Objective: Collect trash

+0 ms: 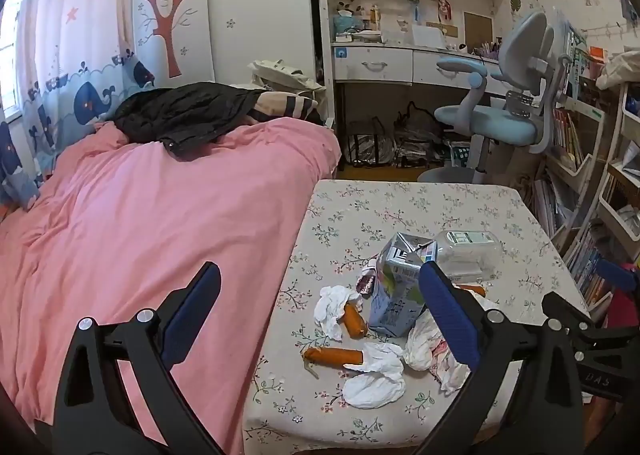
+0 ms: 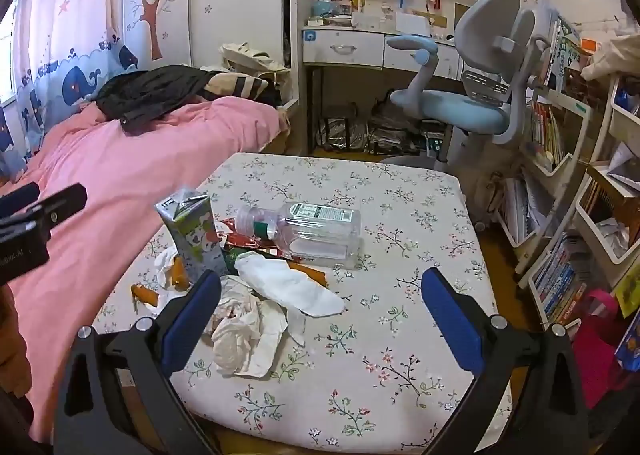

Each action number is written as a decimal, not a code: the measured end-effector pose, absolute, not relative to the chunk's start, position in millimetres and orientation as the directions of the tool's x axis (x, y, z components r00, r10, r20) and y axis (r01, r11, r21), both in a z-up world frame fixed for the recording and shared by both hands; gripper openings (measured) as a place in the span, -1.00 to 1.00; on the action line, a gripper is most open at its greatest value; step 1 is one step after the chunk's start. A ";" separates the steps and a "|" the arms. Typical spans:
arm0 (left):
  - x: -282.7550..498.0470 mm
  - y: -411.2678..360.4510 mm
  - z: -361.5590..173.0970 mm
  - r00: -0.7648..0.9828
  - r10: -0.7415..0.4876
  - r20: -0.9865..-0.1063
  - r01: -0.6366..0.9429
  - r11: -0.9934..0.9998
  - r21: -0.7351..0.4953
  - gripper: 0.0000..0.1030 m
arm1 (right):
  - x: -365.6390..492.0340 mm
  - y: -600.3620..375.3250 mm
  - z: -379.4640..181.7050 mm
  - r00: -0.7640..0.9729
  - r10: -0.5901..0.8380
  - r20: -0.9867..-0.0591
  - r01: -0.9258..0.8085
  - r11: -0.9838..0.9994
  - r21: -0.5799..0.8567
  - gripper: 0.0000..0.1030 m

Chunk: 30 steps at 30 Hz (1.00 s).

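Trash lies on a floral-cloth table [image 1: 420, 207] [image 2: 400, 335]: a crumpled drink carton [image 1: 398, 287] [image 2: 192, 235], a clear plastic bottle on its side [image 1: 468, 251] [image 2: 308, 231], several crumpled white tissues [image 1: 374, 379] [image 2: 288, 287], orange sausage-like pieces [image 1: 334, 355] [image 2: 146, 293] and a red wrapper [image 2: 256, 243]. My left gripper [image 1: 320, 287] is open, above the table's left edge, near side of the pile. My right gripper [image 2: 320, 291] is open, over the table's near part, its left finger [image 2: 192, 319] beside the tissues. Both are empty.
A bed with a pink cover [image 1: 140, 215] [image 2: 100, 175] adjoins the table's left side. A blue desk chair [image 1: 500, 111] [image 2: 460, 103] and a desk stand behind. Bookshelves [image 1: 580, 175] [image 2: 568, 195] line the right. A pink bag [image 2: 596, 339] sits on the floor at right.
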State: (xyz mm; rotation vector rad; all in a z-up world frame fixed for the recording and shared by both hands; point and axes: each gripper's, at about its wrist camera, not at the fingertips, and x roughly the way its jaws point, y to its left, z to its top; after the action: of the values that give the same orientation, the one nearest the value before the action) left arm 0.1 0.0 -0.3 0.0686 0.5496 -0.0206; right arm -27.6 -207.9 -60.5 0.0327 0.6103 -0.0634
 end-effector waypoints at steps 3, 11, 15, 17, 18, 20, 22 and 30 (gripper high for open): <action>0.1 -2.7 -2.4 0.851 0.000 -0.526 0.041 0.997 0.068 0.86 | -27.8 -209.8 -58.6 0.817 -0.038 -0.575 0.068 0.997 0.030 0.88; 1.1 -4.3 -10.9 0.846 -0.018 -0.533 0.051 0.998 0.046 0.86 | -28.8 -209.7 -54.7 0.822 -0.053 -0.567 0.078 0.997 0.020 0.88; 1.5 -2.6 -8.3 0.842 -0.025 -0.540 0.049 0.998 0.029 0.86 | -29.7 -210.7 -52.6 0.827 -0.057 -0.559 0.084 0.996 0.022 0.88; 1.7 -1.9 -8.3 0.844 -0.024 -0.536 0.047 0.998 0.030 0.86 | -29.9 -212.1 -51.6 0.829 -0.058 -0.556 0.087 0.996 0.026 0.88; 1.6 -1.6 -8.3 0.845 -0.026 -0.534 0.048 0.998 0.028 0.86 | -29.6 -212.5 -51.2 0.829 -0.059 -0.555 0.089 0.996 0.027 0.88; 1.3 -1.5 -8.3 0.847 -0.030 -0.531 0.051 0.998 0.025 0.86 | -29.9 -212.7 -50.9 0.831 -0.060 -0.554 0.091 0.995 0.028 0.88; 1.3 -1.7 -8.6 0.848 -0.027 -0.529 0.051 0.998 0.031 0.86 | -29.8 -213.0 -50.9 0.830 -0.060 -0.554 0.091 0.995 0.028 0.88; 2.1 0.6 -7.3 0.845 -0.047 -0.532 0.056 0.998 0.000 0.86 | -29.7 -213.2 -50.7 0.830 -0.060 -0.554 0.091 0.995 0.028 0.88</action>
State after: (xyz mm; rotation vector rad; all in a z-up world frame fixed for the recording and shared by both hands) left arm 2.1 0.6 -7.3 0.0161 0.5613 -0.0542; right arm -29.7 -213.2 -50.7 0.0537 0.5859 -0.0804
